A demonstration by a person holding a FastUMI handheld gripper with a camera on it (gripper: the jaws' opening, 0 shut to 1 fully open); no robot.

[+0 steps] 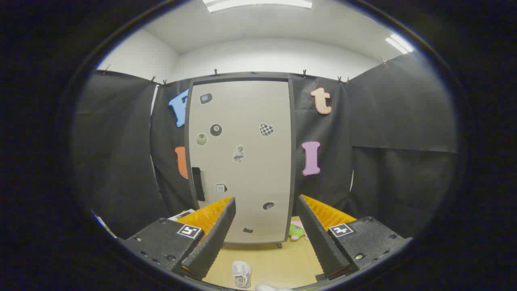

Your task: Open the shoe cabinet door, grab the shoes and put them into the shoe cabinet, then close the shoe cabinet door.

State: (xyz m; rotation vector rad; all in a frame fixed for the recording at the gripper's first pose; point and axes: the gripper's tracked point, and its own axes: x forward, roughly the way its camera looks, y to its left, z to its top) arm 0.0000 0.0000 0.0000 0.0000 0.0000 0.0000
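The tongs (264,226) stand wide apart with nothing between their two fingers (214,236), which reach forward over a light wooden floor (278,260). Low between the fingers, close in, lies a white shoe (241,273) with dark markings, toe pointing toward the tongs; just beside it, nearer still, the rim of a second pale thing (268,287) peeks up, too cut off to name. Beyond the fingertips, straight ahead, stands the shoe cabinet (240,161), upright and tall, its pale grey door (246,121) shut flat in a dark frame. A dark vertical handle (197,184) sits on the door just beyond the left finger's tip. Small stickers (266,129) are scattered over the door's face. At the cabinet's foot, just beside the right finger, a green and pink soft thing (297,230) rests on the floor; what it is cannot be told. Past the left finger some white paper-like thing (181,214) shows, partly hidden. Black cloth (121,153) hangs behind and to both sides of the cabinet.
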